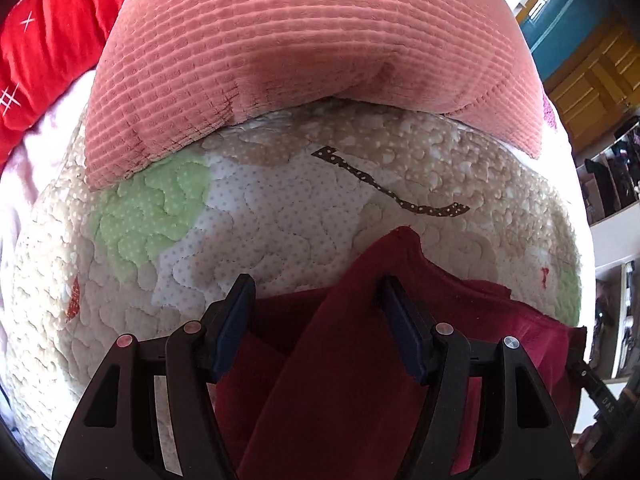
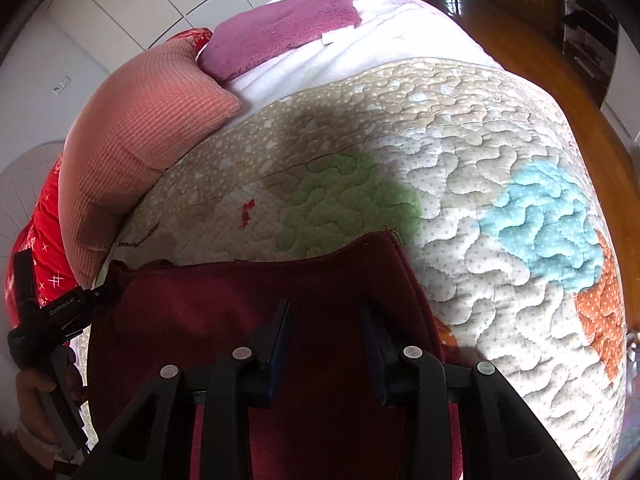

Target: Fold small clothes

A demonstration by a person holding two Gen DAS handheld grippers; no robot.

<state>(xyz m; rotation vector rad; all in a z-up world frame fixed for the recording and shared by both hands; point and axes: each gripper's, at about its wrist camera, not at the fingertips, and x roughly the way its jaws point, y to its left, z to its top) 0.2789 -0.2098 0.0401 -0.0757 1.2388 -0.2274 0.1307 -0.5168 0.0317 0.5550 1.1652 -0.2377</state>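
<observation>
Quilted bedding in beige, green and blue patches (image 2: 460, 168) covers the bed, with a salmon waffle-knit pillow (image 1: 304, 48) at its left and head end, and the dark red knit garment (image 2: 248, 304) lies on the quilt at the near edge under both tools. The left hand-held gripper (image 1: 316, 320) stands spread with a raised fold of the cloth draped against its right finger, not pinched; its body reads "GenRobot.AI" in the right view. The right hand-held gripper (image 2: 326, 344) is likewise spread above the flat cloth, so the loose fold could slump and crease crookedly if neither closes on it.
</observation>
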